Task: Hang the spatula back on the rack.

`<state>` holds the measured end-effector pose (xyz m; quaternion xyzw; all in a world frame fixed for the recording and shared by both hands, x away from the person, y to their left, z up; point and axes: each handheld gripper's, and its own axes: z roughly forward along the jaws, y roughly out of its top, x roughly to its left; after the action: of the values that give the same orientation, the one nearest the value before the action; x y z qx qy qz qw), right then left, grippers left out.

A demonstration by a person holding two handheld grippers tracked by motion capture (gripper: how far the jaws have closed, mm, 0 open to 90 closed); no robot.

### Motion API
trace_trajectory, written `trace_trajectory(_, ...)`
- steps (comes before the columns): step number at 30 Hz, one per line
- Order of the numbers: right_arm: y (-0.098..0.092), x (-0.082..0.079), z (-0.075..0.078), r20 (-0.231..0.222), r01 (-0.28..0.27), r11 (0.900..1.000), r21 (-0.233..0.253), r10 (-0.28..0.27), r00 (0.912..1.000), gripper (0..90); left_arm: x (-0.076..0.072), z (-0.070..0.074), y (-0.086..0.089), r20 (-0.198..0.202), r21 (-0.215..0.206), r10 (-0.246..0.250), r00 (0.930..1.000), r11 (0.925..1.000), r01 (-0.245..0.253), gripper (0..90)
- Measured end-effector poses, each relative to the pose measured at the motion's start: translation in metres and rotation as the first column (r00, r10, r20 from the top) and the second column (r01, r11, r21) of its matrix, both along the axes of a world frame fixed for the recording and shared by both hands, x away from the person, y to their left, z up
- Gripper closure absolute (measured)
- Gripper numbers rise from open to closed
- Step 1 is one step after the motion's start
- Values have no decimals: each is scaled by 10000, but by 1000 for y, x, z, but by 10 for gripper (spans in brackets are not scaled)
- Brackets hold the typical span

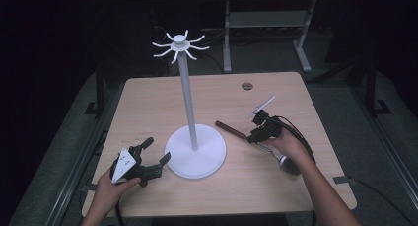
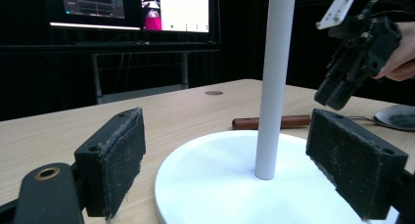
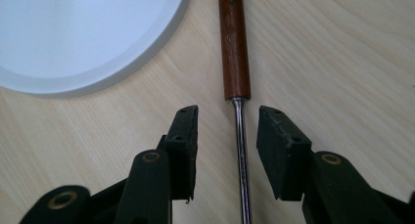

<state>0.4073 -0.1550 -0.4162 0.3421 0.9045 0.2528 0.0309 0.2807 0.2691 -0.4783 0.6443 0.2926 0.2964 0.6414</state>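
Note:
A white stand rises from a round base (image 1: 196,157), its pole (image 1: 187,97) topped by a ring of hooks (image 1: 180,44). A ladle lies right of the base, with a brown wooden handle (image 1: 229,129) and a metal bowl (image 1: 289,165). My right gripper (image 1: 255,136) hovers low over the ladle. Its jaws stand open on either side of the thin metal shaft (image 3: 240,150), just below the wooden handle (image 3: 234,43). My left gripper (image 1: 157,150) is open at the base's left edge. Between its pads (image 2: 117,155) I see the pole (image 2: 274,82) and the base (image 2: 220,185).
The wooden table has a round grommet hole (image 1: 247,86) near its far edge. Lit monitors (image 2: 132,9) stand beyond the table in the left gripper view. My right gripper (image 2: 355,67) hangs above the handle (image 2: 274,122) there. A grey table frame (image 1: 266,18) stands behind.

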Motion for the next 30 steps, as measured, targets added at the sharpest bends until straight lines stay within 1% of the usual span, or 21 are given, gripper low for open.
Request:
trace_trajectory(2, 5, 4, -1, -47, -100, 9999, -27, 100, 9999, 588, 0, 0, 0, 5, 0, 1, 10000, 10000, -1, 140)
trace_trajectory(4, 11, 9, -1, -137, -139, 9997, -207, 136, 9998, 573, 0, 0, 0, 8, 9, 0, 10000, 10000, 0, 140)
trace_trajectory(6, 15, 14, -2, -345, -210, 9995, -252, 201, 9992, 550, 0, 0, 0, 7, 7, 0, 10000, 10000, 0, 140)
trace_trajectory(7, 17, 16, -3, -392, -211, 9995, -251, 201, 9990, 553, 0, 0, 0, 6, 8, 0, 10000, 10000, 0, 140)
trace_trajectory(9, 23, 21, -5, -351, -262, 9982, -544, 243, 9991, 567, 0, 0, 0, 4, 5, 1, 10000, 10000, -1, 140)
trace_trajectory(11, 28, 25, -8, -392, -320, 9968, -732, 292, 9988, 573, 0, 0, 0, 7, 7, 0, 10000, 10000, 0, 140)
trace_trajectory(13, 32, 28, -10, -475, -445, 9954, -851, 406, 9980, 583, 0, 0, 0, 8, 11, -2, 10000, 10000, 2, 140)
trace_trajectory(14, 34, 30, -11, -448, -511, 9949, -870, 474, 9979, 598, 0, 0, 0, 8, 3, -1, 10000, 10000, 1, 140)
trace_trajectory(16, 37, 32, -13, -504, -537, 9950, -848, 495, 9975, 606, 0, 0, 0, 9, 7, -3, 10000, 10000, 3, 140)
trace_trajectory(20, 41, 35, -20, -588, -482, 9927, -1105, 419, 9974, 625, 0, 0, 0, 7, 12, -5, 10000, 10000, 5, 140)
trace_trajectory(22, 42, 37, -22, -570, -491, 9922, -1147, 427, 9975, 637, 0, 0, 0, 8, 9, -5, 10000, 10000, 5, 140)
trace_trajectory(26, 45, 37, -24, -648, -532, 9905, -1267, 453, 9969, 667, 0, 0, 0, 9, 8, -6, 10000, 10000, 6, 140)
trace_trajectory(30, 46, 37, -25, -584, -543, 9883, -1426, 464, 9972, 696, 0, 0, 0, 9, 4, -6, 10000, 10000, 6, 140)
